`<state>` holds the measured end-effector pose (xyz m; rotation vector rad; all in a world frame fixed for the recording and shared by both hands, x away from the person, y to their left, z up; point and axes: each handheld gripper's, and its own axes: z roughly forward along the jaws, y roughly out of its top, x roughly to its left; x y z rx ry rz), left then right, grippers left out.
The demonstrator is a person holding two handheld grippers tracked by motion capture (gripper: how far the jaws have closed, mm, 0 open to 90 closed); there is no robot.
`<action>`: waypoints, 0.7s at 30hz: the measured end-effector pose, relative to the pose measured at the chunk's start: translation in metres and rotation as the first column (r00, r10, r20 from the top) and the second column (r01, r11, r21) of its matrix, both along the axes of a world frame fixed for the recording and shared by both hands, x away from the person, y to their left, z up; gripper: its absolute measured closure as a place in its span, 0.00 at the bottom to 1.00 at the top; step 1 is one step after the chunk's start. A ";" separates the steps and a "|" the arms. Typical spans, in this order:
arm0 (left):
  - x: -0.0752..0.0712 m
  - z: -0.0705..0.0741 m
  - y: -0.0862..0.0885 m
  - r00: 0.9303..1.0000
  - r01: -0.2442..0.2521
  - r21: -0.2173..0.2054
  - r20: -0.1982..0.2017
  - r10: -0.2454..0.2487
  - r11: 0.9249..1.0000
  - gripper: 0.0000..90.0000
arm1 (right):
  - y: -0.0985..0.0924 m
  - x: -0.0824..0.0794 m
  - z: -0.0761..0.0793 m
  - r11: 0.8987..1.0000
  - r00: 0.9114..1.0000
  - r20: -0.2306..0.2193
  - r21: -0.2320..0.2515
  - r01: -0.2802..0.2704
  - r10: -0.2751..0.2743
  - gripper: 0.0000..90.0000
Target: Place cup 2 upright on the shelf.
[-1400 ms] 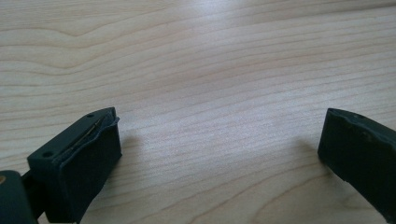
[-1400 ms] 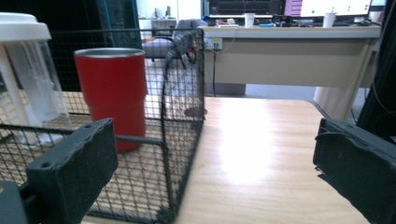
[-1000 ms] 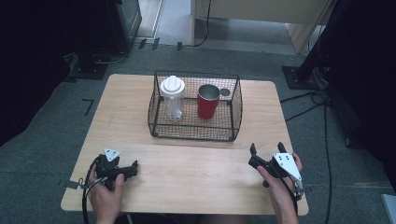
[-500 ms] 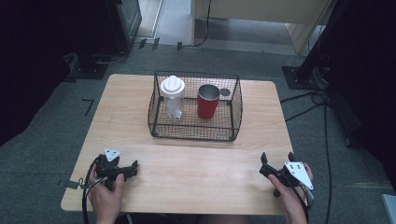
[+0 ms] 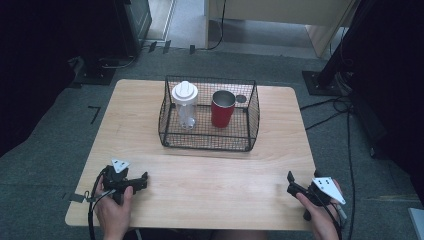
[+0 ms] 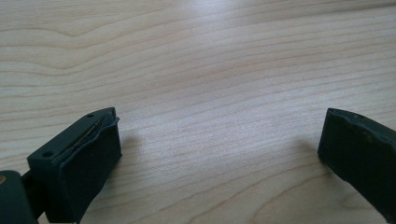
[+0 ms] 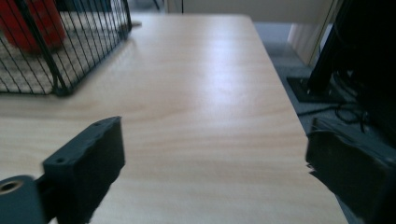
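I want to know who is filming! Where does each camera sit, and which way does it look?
High view: sits above the person's side, looks forward and down on the wooden table, the wire basket, the left gripper and right gripper, each in a hand.
Left gripper view: rides on the left gripper, looks down at bare tabletop between its open jaws.
Right gripper view: rides on the right gripper, looks across the table; its jaws have just been closing, nothing between them.
Shared: the basket and red cup show in the high and right gripper views.

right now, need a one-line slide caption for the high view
Wire basket holding a clear bottle and red cup on a wooden table; left gripper and right gripper rest near its front edge, jaws open.
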<state>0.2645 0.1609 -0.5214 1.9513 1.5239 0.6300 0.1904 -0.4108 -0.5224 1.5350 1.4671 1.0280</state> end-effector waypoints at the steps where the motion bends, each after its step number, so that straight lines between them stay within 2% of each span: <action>1: 0.000 0.000 0.000 1.000 0.000 0.000 0.000 0.000 1.000 0.00 | 0.000 0.000 0.000 1.000 1.000 0.000 0.000 0.000 0.000 0.06; 2: 0.000 0.000 0.000 1.000 -0.001 -0.001 0.001 0.001 1.000 0.00 | -0.002 0.000 0.000 1.000 1.000 -0.018 0.007 -0.001 0.001 0.06; 3: 0.000 0.000 0.000 1.000 -0.001 -0.001 0.001 0.001 1.000 0.00 | -0.006 0.001 0.000 0.999 0.999 -0.051 0.038 0.011 -0.009 0.06; 5: 0.000 0.000 0.000 1.000 0.000 0.000 0.000 0.000 1.000 0.00 | -0.009 0.002 -0.001 0.998 0.997 -0.083 0.063 0.014 -0.009 0.06; 8: 0.000 0.000 0.000 1.000 0.000 0.000 0.000 0.000 1.000 0.00 | -0.011 0.005 -0.002 0.997 0.985 -0.172 0.076 0.026 -0.012 0.06; 9: 0.000 0.000 0.000 1.000 0.000 0.000 0.000 0.000 1.000 0.00 | -0.011 0.005 -0.002 0.997 0.985 -0.172 0.076 0.026 -0.012 0.06; 10: 0.000 0.000 0.000 1.000 -0.001 -0.001 0.001 0.001 1.000 0.00 | -0.012 0.007 -0.003 0.997 0.979 -0.204 0.071 0.026 -0.011 0.06; 12: 0.000 0.000 0.000 1.000 0.000 0.000 0.000 0.000 1.000 0.00 | -0.012 0.011 -0.004 0.999 0.961 -0.276 0.051 0.016 -0.001 0.06; 13: 0.000 0.000 0.000 1.000 -0.001 0.000 0.000 0.001 1.000 0.00 | -0.010 0.014 -0.007 1.000 0.941 -0.337 0.028 -0.003 0.012 0.05; 14: 0.000 0.000 0.000 1.000 -0.001 0.000 0.000 0.001 1.000 0.00 | -0.010 0.014 -0.007 1.000 0.941 -0.337 0.028 -0.003 0.012 0.05; 16: 0.000 0.000 0.000 1.000 -0.001 0.000 0.000 0.001 1.000 0.00 | -0.007 0.015 -0.007 1.000 0.935 -0.354 -0.009 -0.017 0.013 0.05; 21: 0.000 0.000 0.000 1.000 0.000 0.000 0.001 0.000 1.000 0.00 | -0.007 0.015 -0.007 1.000 0.935 -0.355 -0.009 -0.017 0.013 0.05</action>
